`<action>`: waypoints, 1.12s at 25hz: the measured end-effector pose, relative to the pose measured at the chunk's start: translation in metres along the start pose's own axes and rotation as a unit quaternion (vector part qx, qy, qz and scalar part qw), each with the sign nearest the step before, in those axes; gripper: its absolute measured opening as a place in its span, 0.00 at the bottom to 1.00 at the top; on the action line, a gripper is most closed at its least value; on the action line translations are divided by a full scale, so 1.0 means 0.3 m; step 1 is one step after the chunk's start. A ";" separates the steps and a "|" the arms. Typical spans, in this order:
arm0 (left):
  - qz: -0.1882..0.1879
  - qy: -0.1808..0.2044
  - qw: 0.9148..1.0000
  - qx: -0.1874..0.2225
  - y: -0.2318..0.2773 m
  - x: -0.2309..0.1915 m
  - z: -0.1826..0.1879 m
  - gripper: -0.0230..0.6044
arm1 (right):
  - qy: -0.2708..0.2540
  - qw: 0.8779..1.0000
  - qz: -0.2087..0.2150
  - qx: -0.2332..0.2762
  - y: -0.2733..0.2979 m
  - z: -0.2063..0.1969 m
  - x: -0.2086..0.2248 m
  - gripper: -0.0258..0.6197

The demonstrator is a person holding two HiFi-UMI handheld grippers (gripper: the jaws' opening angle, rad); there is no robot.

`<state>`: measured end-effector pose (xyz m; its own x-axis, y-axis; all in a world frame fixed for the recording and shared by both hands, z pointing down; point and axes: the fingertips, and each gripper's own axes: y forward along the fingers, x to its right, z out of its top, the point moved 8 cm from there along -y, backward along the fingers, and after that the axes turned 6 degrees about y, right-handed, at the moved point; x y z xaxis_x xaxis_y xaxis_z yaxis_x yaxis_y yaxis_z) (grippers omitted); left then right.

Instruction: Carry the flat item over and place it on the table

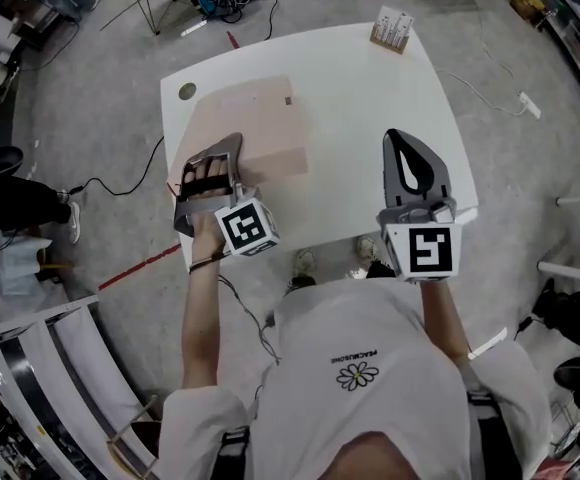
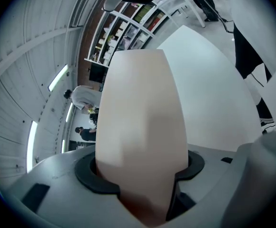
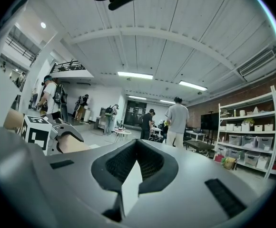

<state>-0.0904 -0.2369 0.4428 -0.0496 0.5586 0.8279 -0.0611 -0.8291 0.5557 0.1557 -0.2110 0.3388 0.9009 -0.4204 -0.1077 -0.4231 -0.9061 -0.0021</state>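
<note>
Jaws of the left gripper (image 1: pixel 220 160) clamp the beige board (image 1: pixel 260 123); right gripper (image 1: pixel 399 143) jaws closed, empty.

The left gripper (image 1: pixel 213 163) covered the near edge of the flat board (image 1: pixel 255 123), so the head view hid where its jaws met that edge. In the left gripper view, the flat board's near end vanished into the gripper's throat, and its face blocked much of the table (image 2: pixel 214 89) behind it. A small box (image 1: pixel 392 30) on the table's far corner carried print too small to read.
</note>
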 end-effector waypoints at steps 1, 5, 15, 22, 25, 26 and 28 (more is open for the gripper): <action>0.001 0.001 1.000 0.001 -0.002 0.005 0.002 0.53 | 0.000 1.000 0.001 -0.002 0.002 -0.002 0.000 0.06; -0.011 -0.002 1.000 0.007 -0.013 0.038 0.016 0.54 | 0.006 1.000 0.007 -0.004 0.003 -0.011 -0.005 0.06; -0.079 -0.036 0.995 0.041 -0.035 0.166 0.070 0.63 | 0.016 1.000 0.017 -0.015 0.001 -0.032 -0.028 0.06; -0.128 -0.032 0.990 0.053 -0.021 0.284 0.102 0.68 | 0.016 0.999 0.016 -0.029 -0.013 -0.058 -0.032 0.06; -0.139 -0.025 0.989 0.050 -0.017 0.318 0.105 0.69 | 0.012 0.999 0.017 -0.027 -0.016 -0.059 -0.038 0.06; -0.141 -0.026 0.988 0.052 -0.018 0.325 0.107 0.69 | 0.012 0.999 0.017 -0.029 -0.019 -0.061 -0.041 0.06; -0.147 -0.027 0.987 0.055 -0.019 0.334 0.110 0.69 | 0.013 0.999 0.016 -0.034 -0.026 -0.065 -0.049 0.06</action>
<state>-0.0621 -0.1771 0.5252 0.0083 0.7759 0.6308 0.0439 -0.6305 0.7749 0.1475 -0.1986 0.3599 0.8897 -0.4494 -0.0806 -0.4448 -0.8930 0.0687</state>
